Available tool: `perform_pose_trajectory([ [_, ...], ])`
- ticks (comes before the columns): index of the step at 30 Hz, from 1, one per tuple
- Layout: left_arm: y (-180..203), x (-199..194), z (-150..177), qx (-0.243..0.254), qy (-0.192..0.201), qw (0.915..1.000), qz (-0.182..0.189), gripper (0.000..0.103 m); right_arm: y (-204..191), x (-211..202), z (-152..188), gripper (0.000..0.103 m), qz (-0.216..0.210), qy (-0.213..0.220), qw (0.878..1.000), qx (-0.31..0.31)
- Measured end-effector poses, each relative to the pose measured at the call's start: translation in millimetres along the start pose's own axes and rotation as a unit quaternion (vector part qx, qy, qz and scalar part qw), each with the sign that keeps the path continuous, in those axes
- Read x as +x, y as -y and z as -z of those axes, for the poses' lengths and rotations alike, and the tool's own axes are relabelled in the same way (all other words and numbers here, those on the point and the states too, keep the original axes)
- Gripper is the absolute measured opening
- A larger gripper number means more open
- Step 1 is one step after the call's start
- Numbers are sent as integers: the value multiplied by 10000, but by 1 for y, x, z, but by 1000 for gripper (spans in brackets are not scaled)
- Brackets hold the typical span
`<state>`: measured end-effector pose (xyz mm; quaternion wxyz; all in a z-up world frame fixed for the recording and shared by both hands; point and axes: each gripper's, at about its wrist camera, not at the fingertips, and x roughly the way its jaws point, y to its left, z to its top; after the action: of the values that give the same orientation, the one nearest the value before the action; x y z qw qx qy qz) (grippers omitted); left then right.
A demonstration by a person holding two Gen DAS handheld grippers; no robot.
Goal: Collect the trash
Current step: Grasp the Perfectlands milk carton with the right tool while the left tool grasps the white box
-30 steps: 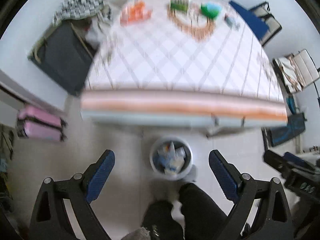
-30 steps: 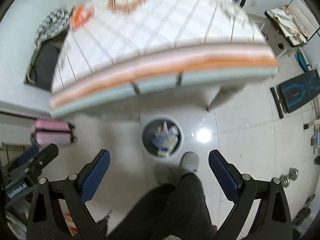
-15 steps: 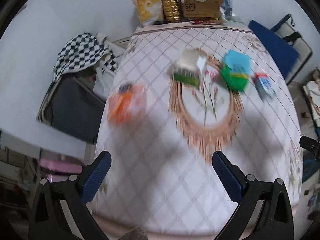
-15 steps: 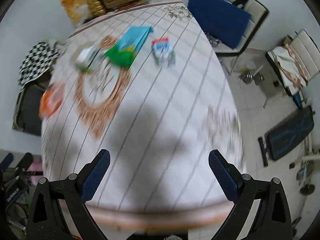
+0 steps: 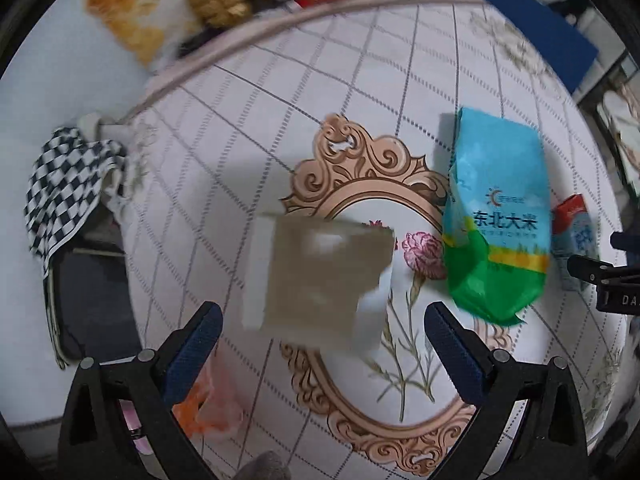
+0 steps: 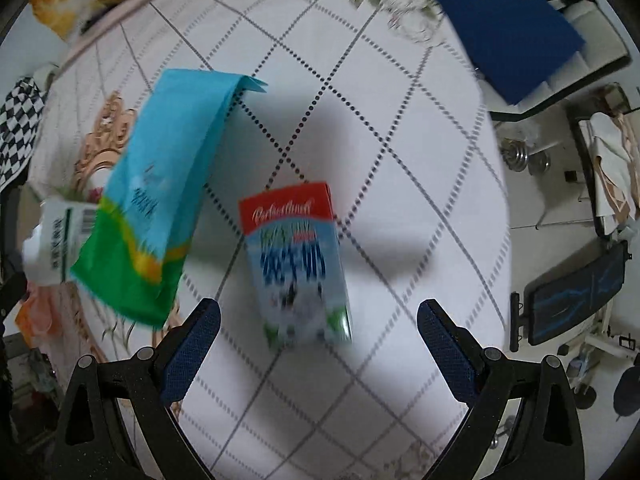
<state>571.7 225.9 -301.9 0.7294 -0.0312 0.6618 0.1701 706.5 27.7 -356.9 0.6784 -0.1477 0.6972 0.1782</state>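
Note:
My left gripper (image 5: 322, 340) is open and empty just above a brown-and-white carton (image 5: 316, 280) lying on the patterned table (image 5: 240, 128). A blue-and-green rice bag (image 5: 496, 220) lies to its right; it also shows in the right wrist view (image 6: 160, 204). My right gripper (image 6: 318, 336) is open and empty, close over a red-topped milk carton (image 6: 298, 264), which also shows at the right edge of the left wrist view (image 5: 572, 232). An orange wrapper (image 5: 208, 408) lies by the left fingers.
Snack bags (image 5: 136, 20) and a cardboard box stand at the table's far end. A chair with a checkered cloth (image 5: 60, 196) is on the left, a blue chair (image 6: 500, 28) on the right. An exercise bench (image 6: 576, 296) stands on the floor.
Both grippers swung up from the trash bin on the floor and came down over the table. The carton and the milk carton now loom large between the open jaws.

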Motion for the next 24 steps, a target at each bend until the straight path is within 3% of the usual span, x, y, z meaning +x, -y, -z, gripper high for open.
perform_pose_trajectory([
  [5,5,30,-15,184,-403,9990,-13,103,0,20,-17,100,-133,-189,9997,13],
  [8,5,44,-18,183,-347,9992,31,102,-1,25,-21,100,-141,-222,9997,-8],
  [10,3,45,-19,26,-325,9994,104,94,-2,25,-23,91,-95,-161,9998,-6],
  [12,2,40,-16,-96,-217,9996,168,89,-3,26,-21,65,-40,-139,9999,-6],
  [14,2,34,-13,-179,-133,9995,228,87,-3,26,-20,57,-111,-153,9998,46],
  [19,2,10,5,-614,141,9977,267,87,-10,15,-8,56,-82,57,9999,14],
  [24,5,-24,45,-1043,467,9933,145,87,-11,-4,9,56,-167,259,9995,18],
])
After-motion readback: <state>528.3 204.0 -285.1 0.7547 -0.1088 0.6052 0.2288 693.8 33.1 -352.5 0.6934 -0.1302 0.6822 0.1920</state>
